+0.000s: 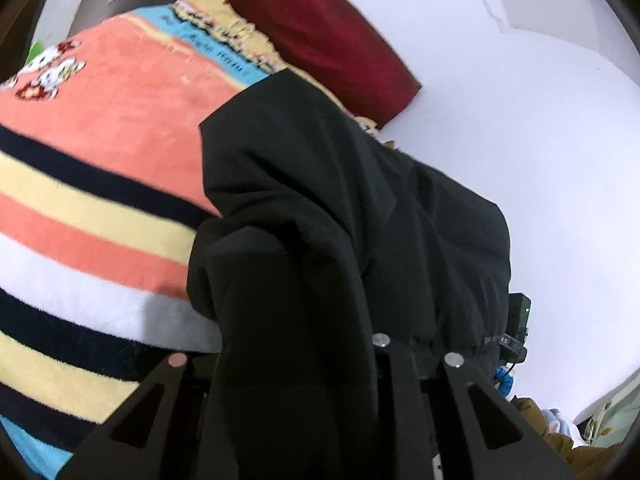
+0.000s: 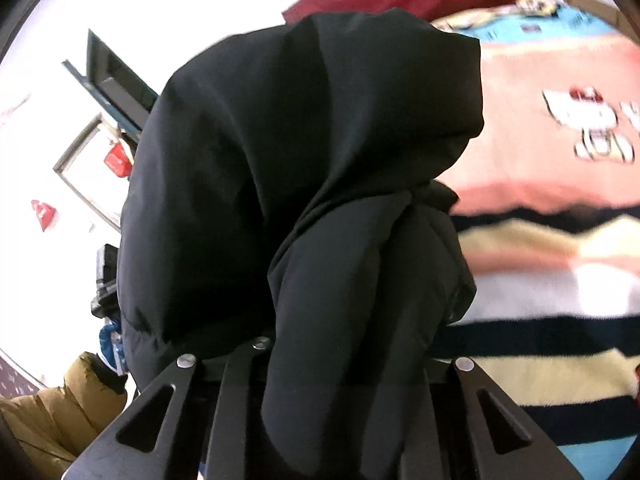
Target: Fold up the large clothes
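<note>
Striped blanket (image 1: 100,208) with cartoon cat print covers the bed; a dark red pillow (image 1: 320,28) lies against the white wall. Left wrist view: the left gripper (image 1: 296,364) has its jaws narrowed onto a fold of the black jacket (image 1: 320,200), which hangs raised over the blanket. Right wrist view: the right gripper (image 2: 340,364) likewise clamps the jacket's bunched fabric above the blanket's stripes; a tan coat (image 2: 52,412) shows at lower left.
</note>
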`<move>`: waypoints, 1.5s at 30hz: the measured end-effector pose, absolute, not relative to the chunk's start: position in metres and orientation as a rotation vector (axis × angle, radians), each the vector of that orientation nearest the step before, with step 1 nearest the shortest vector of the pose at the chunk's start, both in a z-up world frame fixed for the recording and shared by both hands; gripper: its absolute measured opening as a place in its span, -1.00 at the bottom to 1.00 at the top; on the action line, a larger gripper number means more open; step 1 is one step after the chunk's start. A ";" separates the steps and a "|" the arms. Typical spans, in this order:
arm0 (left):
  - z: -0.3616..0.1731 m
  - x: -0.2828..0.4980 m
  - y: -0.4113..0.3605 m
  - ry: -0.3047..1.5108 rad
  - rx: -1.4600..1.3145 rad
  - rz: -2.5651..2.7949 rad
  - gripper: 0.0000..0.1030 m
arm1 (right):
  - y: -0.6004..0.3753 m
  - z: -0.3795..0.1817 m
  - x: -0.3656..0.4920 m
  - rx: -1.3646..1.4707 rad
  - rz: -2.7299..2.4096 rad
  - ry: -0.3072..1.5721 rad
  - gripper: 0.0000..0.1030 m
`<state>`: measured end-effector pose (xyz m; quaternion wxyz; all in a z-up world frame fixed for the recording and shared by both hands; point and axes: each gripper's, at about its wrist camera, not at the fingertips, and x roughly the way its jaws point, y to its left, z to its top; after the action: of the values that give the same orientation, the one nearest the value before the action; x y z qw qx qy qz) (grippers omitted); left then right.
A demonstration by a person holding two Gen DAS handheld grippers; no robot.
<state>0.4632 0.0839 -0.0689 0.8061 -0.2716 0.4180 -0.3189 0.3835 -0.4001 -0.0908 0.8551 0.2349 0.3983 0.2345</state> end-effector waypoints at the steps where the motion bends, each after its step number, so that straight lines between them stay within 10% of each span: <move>1: -0.063 0.462 0.084 0.883 -0.585 -0.687 -0.65 | -0.397 -0.080 0.380 0.492 0.498 0.819 -0.64; 9: -0.038 0.426 0.111 0.833 -0.617 -0.703 -0.65 | -0.390 -0.054 0.342 0.565 0.566 0.769 -0.65; 16: -0.111 0.430 0.136 0.922 -0.599 -0.559 -0.62 | -0.403 -0.139 0.346 0.562 0.419 0.942 -0.57; 27: -0.128 0.415 0.205 0.750 -0.845 -0.539 -0.02 | -0.443 -0.158 0.331 0.576 0.181 0.876 0.63; 45: -0.073 0.251 0.200 0.759 -0.618 -0.198 0.03 | -0.374 -0.087 0.187 0.347 -0.048 0.783 0.99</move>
<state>0.2511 0.1999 -0.0729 0.8779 -0.2963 0.3640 -0.0951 0.1869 -0.3740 -0.0868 0.9094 0.1684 0.3796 -0.0232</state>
